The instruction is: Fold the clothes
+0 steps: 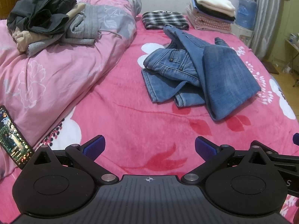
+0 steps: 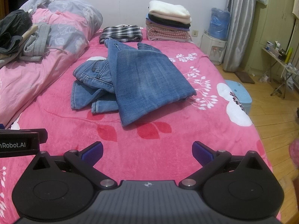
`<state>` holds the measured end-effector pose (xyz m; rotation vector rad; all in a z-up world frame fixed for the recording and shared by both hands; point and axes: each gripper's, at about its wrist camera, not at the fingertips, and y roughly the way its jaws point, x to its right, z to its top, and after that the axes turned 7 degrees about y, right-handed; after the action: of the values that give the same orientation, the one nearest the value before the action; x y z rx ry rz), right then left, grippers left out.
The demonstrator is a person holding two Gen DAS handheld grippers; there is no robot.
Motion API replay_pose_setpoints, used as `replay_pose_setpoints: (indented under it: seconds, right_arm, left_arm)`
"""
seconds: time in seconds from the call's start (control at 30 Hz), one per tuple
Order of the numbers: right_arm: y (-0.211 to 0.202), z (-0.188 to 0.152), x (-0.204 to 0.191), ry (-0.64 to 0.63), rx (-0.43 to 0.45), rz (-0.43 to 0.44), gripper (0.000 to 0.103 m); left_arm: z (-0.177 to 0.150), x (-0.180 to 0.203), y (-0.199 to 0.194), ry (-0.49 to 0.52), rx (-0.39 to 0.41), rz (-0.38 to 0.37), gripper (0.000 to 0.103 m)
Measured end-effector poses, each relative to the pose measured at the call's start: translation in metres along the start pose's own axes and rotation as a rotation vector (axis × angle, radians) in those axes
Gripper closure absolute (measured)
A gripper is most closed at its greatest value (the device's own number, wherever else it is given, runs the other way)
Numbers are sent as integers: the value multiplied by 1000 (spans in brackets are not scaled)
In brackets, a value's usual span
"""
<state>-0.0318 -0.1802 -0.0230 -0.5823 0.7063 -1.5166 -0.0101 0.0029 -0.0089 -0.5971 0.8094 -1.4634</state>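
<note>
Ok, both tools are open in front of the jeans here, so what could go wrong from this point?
1. The jeans lie bunched, one leg folded over the waist; a pinch there may catch several layers and drag the heap rather than spread it.
2. The phone leans against the pink duvet right beside the left tool; a sideways swing could knock it over.
3. Pulling the jeans farther up could disturb the plaid garment.

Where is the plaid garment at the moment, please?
The plaid garment lies folded at the far end of the bed, just beyond the jeans and left of the stack of folded clothes.
</note>
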Motion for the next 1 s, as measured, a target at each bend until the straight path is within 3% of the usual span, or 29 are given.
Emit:
replay_pose_setpoints:
  seconds: [0.67, 1.0]
  right_arm:
    - [10, -1, 2, -7, 7, 4, 0]
    - [23, 5, 7, -36, 98, 51, 0]
  left_arm:
    - [0, -2, 14, -29, 16, -43, 0]
    - [7, -21, 35, -177, 64, -154, 0]
